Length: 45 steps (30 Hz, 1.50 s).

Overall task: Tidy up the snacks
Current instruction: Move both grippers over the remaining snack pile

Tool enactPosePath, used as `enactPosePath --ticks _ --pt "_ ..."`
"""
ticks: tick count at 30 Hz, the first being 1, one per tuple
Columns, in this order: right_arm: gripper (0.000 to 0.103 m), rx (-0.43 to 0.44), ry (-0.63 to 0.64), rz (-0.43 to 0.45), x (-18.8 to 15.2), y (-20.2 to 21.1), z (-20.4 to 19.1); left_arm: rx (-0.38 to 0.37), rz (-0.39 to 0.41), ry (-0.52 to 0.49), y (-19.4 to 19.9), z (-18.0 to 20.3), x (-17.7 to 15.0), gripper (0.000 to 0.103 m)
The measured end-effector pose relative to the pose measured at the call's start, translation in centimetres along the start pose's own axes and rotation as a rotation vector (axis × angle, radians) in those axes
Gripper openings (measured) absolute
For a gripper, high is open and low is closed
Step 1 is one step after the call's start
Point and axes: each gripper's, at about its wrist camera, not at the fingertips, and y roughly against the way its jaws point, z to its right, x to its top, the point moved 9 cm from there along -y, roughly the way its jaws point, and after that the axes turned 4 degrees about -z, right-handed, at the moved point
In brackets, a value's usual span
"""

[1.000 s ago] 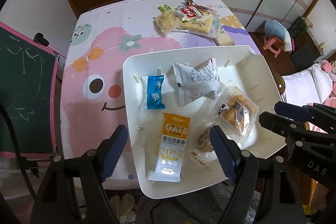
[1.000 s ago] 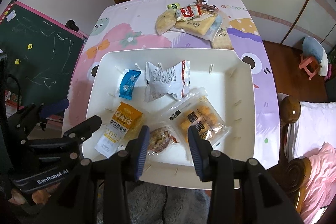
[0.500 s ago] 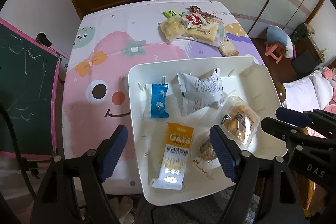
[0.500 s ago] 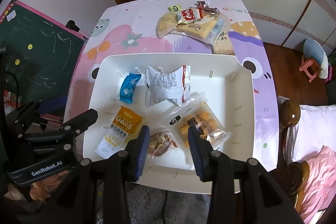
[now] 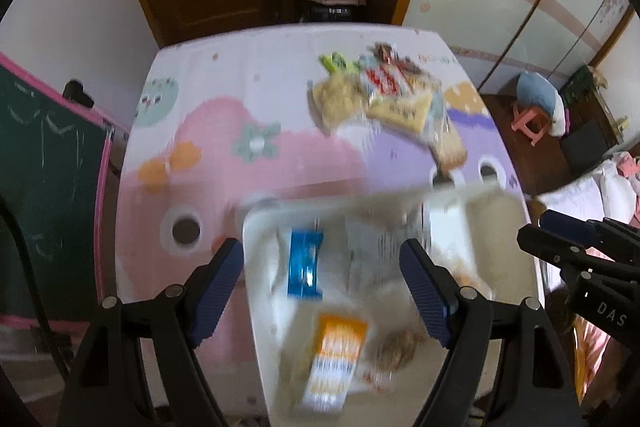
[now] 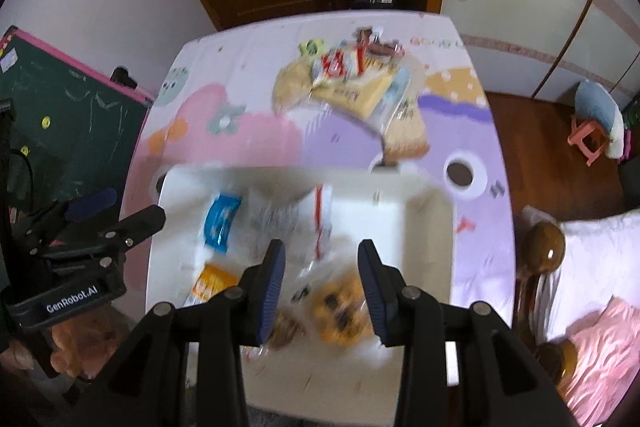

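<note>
Snack pile (image 6: 352,83): upper centre of the right wrist view, at the far end of the table (image 6: 256,43), well apart from both tools. Loose film packets, overlapping; blur hides the labels. Judged light, soft and crinkly, the wrappers slippery; contents likely to crush. Best taken one at a time by a sealed edge or across the narrow width, with a gentle squeeze.

Tray (image 6: 436,227): white, lower centre of both views, on the near part of the table. Holds a blue packet (image 6: 221,223), a white packet (image 6: 288,219), an orange bar (image 5: 335,359), a yellow biscuit bag (image 6: 340,311) and a small brown snack (image 5: 396,349). All seem equally light and pliable.

Left gripper (image 5: 322,289): bottom of the left wrist view, jaws spread wide, nothing between them; hangs above the near part of the tray, pointing forward and down toward the table.

Right gripper (image 6: 322,289): bottom of the right wrist view, jaws parted more narrowly, empty; poised over the biscuit bag, not touching it as far as the blur allows. Both views are smeared.
</note>
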Motion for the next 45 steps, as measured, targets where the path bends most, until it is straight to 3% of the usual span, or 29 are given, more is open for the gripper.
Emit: enactPosePath --ticks 9,15,20,28,31,33,35,38,44,45 --pt "0.038 0.038 -0.009 0.052 10.4 -1.8 2.7 -0.029 0.015 0.052 -4.8 1.1 10.0 0.083" --pt "0.038 0.078 0.004 0.027 16.4 -6.1 3.6 0.015 -0.069 0.086 -12.8 0.8 14.0 0.083" --pt "0.038 0.160 -0.069 -0.063 19.4 -11.4 4.5 -0.042 -0.176 0.179 -18.7 0.4 14.6 0.083" --pt "0.038 0.220 -0.148 -0.137 20.9 -16.3 4.9 -0.125 -0.241 0.295 -23.3 0.0 14.6 0.082" --pt "0.038 0.210 -0.153 -0.150 21.0 -17.4 5.1 -0.169 -0.234 0.331 -23.8 -0.2 14.6 0.076" --pt "0.038 0.205 -0.150 -0.160 21.0 -18.0 5.0 -0.157 -0.224 0.317 -23.8 -0.4 14.8 0.067" --pt "0.038 0.194 -0.144 -0.162 21.0 -18.5 4.8 -0.134 -0.222 0.291 -23.8 -0.5 14.8 0.051" --pt "0.038 0.169 -0.115 -0.161 21.0 -18.8 4.2 -0.147 -0.225 0.300 -23.7 -0.6 14.6 0.046" --pt "0.038 0.106 -0.031 -0.167 20.7 -19.4 2.8 -0.101 -0.232 0.322 -22.9 -1.6 13.8 0.045" --pt "0.034 0.087 0.003 -0.161 20.7 -19.5 2.5 -0.094 -0.229 0.320 -22.6 -1.8 13.6 0.044"
